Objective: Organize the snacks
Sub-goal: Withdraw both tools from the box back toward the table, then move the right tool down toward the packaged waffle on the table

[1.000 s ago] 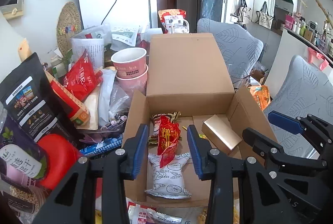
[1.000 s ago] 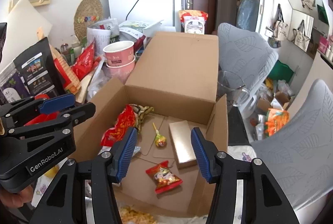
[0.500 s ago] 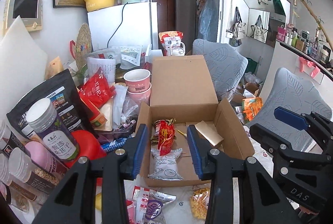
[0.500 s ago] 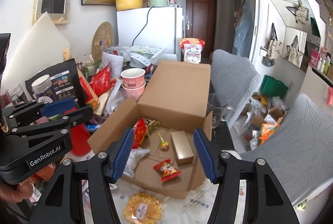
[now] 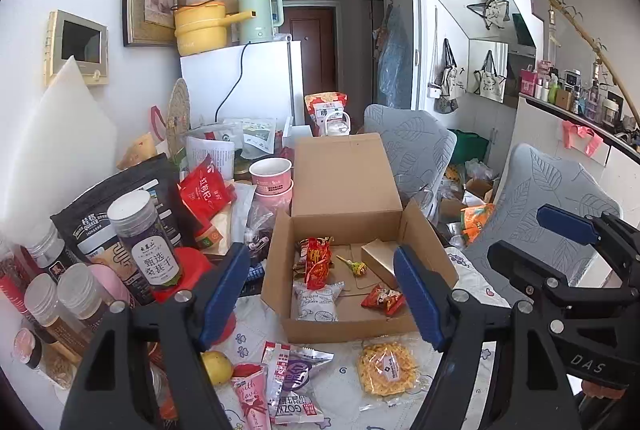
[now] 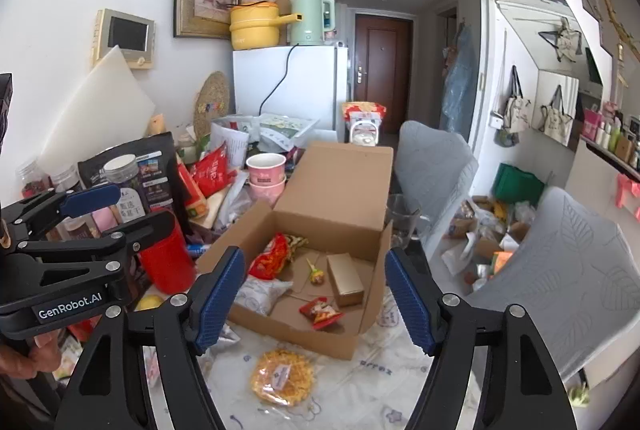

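Note:
An open cardboard box (image 5: 276, 270) (image 6: 360, 334) stands on the table and holds a red snack bag (image 5: 318, 262), a white packet (image 5: 318, 304), a lollipop (image 5: 356, 266), a gold box (image 5: 378, 260) (image 6: 346, 278) and a small red packet (image 5: 382, 298) (image 6: 320, 310). In front of it lie a round yellow noodle pack (image 5: 386, 368) (image 6: 282, 376), a silver-purple packet (image 5: 294, 378) and a pink tube (image 5: 250, 396). My left gripper (image 5: 322, 296) and right gripper (image 6: 314, 300) are open and empty, held back above the near table.
Jars (image 5: 146, 234), a black pouch (image 5: 104, 198), a red cup (image 6: 166, 262) and stacked pink cups (image 5: 272, 176) crowd the left. A lemon (image 5: 218, 366) lies near the front. Grey chairs (image 5: 532, 214) stand at the right. A white fridge (image 5: 248, 86) stands behind.
Both grippers have pulled back and up from the box and opened wider. The loose snacks in front of the box have come into view.

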`<state>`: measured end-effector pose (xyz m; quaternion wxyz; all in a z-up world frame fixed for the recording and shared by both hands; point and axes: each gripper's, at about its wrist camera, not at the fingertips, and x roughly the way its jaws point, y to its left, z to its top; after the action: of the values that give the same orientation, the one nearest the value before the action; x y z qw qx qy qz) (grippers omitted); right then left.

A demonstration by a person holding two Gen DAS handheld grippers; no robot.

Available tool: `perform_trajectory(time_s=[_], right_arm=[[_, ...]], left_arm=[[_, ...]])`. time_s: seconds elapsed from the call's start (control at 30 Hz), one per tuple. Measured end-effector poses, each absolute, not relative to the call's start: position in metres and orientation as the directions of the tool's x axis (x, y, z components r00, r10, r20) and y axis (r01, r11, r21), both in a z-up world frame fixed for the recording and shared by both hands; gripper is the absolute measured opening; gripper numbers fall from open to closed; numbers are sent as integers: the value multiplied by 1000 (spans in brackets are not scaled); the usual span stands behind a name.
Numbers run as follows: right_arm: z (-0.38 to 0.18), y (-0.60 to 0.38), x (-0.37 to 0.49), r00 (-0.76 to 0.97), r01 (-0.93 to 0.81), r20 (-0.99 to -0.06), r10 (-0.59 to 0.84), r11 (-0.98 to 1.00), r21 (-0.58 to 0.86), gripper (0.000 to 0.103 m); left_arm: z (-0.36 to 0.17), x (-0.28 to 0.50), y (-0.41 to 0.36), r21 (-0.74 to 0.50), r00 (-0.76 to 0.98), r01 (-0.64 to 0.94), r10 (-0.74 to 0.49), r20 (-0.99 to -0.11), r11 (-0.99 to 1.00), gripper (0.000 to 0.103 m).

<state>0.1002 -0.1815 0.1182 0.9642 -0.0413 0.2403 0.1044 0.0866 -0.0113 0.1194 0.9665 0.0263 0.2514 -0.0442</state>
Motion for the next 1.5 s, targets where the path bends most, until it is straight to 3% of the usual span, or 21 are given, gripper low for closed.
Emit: perform_trajectory(time_s=[0.1, 0.83, 1.5], right_arm=[[117, -181, 85, 868, -227, -460, 188, 973, -32, 80], [62, -173, 42, 825, -262, -510, 243, 964, 34, 80], [-13, -175, 62, 760, -237, -606, 234, 968, 77, 80]], left_arm=[[117, 75, -11, 20, 868, 113, -89, -489, 993, 76], [60, 25, 20, -40, 821, 111, -115, -560, 993, 76], [-21, 41, 50, -99, 729, 60, -111, -676, 993, 76]])
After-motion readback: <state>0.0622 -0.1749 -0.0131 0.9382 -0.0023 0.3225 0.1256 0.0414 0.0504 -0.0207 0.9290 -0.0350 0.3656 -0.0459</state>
